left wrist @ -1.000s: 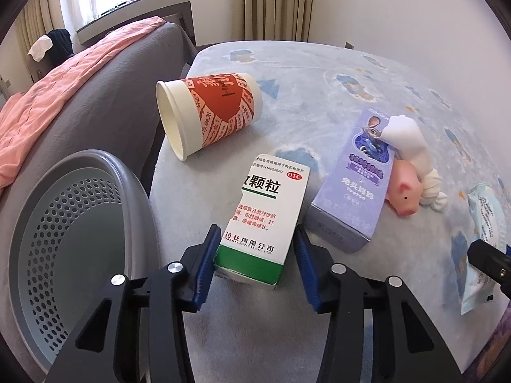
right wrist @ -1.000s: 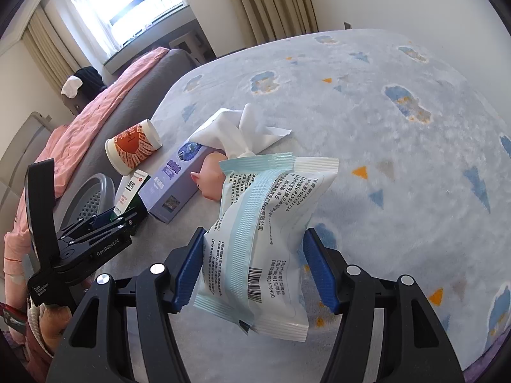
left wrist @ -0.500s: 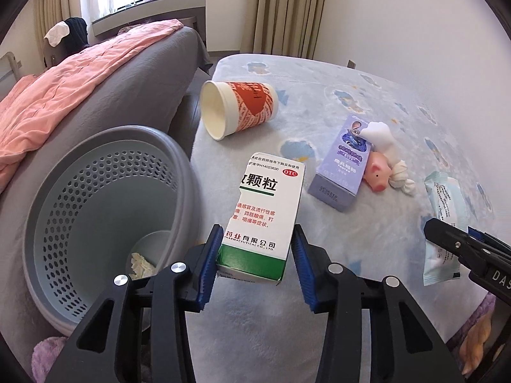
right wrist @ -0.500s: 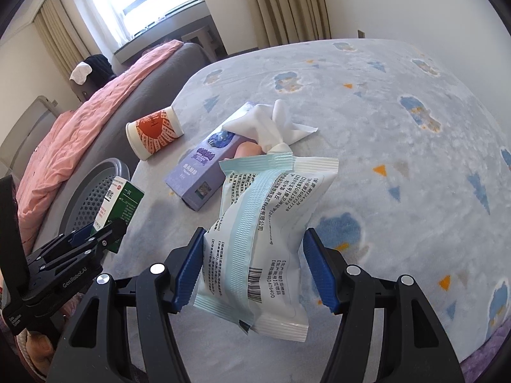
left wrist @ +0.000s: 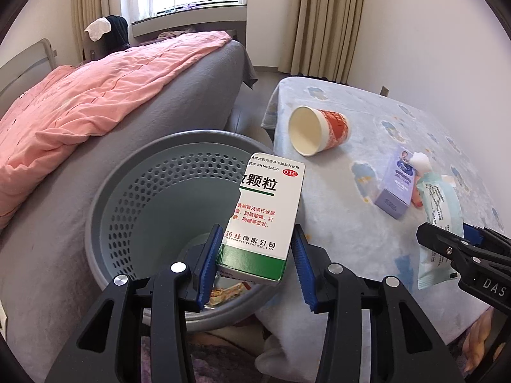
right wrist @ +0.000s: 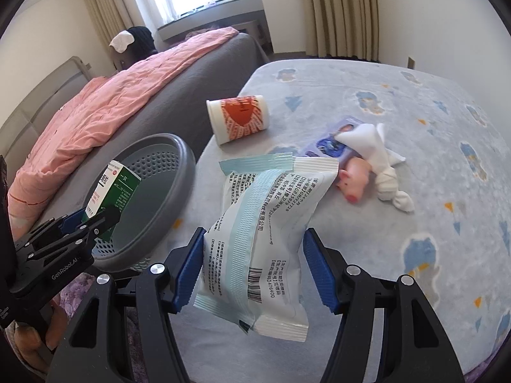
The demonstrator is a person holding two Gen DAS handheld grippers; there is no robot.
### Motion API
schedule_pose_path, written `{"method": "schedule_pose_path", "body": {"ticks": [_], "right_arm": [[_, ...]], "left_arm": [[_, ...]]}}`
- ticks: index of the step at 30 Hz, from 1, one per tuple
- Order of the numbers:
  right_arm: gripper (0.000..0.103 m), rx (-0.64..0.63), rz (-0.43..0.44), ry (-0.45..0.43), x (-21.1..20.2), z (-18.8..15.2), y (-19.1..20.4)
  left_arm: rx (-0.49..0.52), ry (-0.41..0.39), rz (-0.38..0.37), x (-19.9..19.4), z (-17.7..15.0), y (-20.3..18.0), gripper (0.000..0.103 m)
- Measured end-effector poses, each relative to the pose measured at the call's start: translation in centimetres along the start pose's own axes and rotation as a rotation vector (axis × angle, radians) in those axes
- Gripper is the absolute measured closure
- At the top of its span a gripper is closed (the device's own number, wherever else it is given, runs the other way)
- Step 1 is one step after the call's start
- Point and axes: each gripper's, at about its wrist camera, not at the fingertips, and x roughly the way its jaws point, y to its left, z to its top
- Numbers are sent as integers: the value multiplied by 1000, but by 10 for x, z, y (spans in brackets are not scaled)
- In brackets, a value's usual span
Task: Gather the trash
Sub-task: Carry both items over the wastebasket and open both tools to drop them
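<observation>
left hand-held gripper [left wrist: 255,263] clenched on a white-and-green cardboard medicine box [left wrist: 263,220], held tilted above the round grey perforated plastic bin [left wrist: 143,191], which stands between a grey bed with a pink quilt [left wrist: 80,102] and the pale blue patterned bed [right wrist: 399,102]. right hand-held gripper [right wrist: 252,269] clenched on a white-and-teal crinkled plastic packet [right wrist: 268,223], held above the patterned bed's edge, just beside the bin. lying on that bed: a red-and-white paper cup [right wrist: 238,118] on its side, a lilac carton [left wrist: 397,188], a crumpled white tissue [right wrist: 373,146], and a pink toy pig [right wrist: 353,180] touching the tissue. scraps of trash [left wrist: 228,292] on the bin floor.
</observation>
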Motion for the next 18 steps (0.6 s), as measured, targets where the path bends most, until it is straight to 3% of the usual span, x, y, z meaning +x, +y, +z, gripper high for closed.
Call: {"method": "schedule_pose_path", "body": {"ticks": [18], "right_arm": [[42, -158, 162, 43, 64, 40, 98]], "left_arm": [[-115, 10, 85, 18, 10, 81, 60]]}}
